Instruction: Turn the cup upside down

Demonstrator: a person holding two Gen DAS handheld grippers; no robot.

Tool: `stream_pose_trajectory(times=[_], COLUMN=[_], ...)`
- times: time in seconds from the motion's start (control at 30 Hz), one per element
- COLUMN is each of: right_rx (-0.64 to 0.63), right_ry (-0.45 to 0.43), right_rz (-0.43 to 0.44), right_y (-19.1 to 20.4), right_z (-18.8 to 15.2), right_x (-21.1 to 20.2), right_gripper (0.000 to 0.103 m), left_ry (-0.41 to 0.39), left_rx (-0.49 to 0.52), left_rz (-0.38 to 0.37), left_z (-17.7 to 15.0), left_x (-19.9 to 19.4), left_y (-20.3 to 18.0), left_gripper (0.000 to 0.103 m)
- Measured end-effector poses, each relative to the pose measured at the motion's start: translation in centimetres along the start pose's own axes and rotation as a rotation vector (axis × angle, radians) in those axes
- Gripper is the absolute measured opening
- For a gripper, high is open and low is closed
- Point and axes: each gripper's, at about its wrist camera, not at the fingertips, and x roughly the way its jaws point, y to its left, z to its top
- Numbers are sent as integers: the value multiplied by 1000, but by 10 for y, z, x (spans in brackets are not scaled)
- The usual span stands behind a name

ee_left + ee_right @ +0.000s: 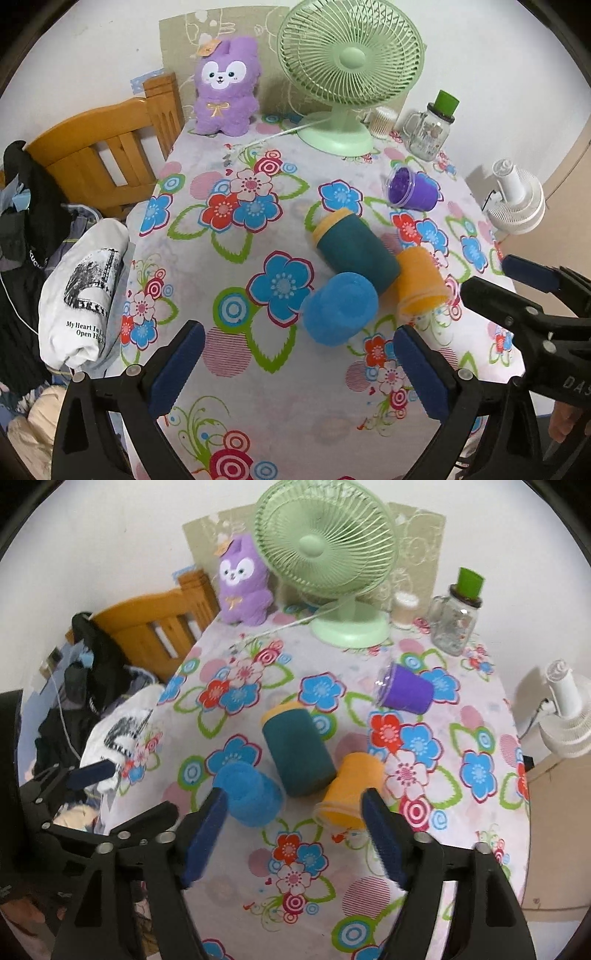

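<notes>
Several cups lie on their sides on the floral tablecloth [229, 369]: a blue cup [338, 308] [248, 794], a dark teal cup with a yellow rim [354, 251] [297, 749], an orange cup [421, 282] [349, 790] and a purple cup [412, 188] [404, 688] farther back. My left gripper [299, 369] is open and empty, just short of the blue cup. My right gripper [291, 834] is open and empty, its fingers flanking the space in front of the blue and orange cups. It also shows at the right in the left wrist view [517, 291].
A green desk fan [347, 70], a purple plush toy [225, 86] and a glass mug jar with a green lid [430, 127] stand at the table's back. A white fan [517, 199] stands off the right edge. A wooden chair [110, 147] and piled clothes [81, 288] lie left.
</notes>
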Motion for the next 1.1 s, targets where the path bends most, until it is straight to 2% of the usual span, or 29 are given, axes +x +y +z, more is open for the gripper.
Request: stream_pose_trajectory(times=[0.03,0.37,0.57,0.8,1.1], right_rx=[6,73,122,162,209], right_ry=[-17,-100,-155,-196,-234], right_rz=[-7,-41,-91,-148,-197], right_y=[-1,-16,-29,-40,-49], right_z=[-1,-10,-25,-42,-45], right_x=[-5,-44,-69,-101,-143], right_gripper=[90,91,93,93,93], left_ry=[-5,-53,-87,-98,-173], left_rx=[-2,25,58,74,54], left_rz=[-1,8,5,32,30], left_z=[0,-1,-8,-14,-13], left_x=[-3,-38,-56,-73,-114], left_y=[-1,-18,-33,-48,-59], left_gripper=[103,103,103,103,103])
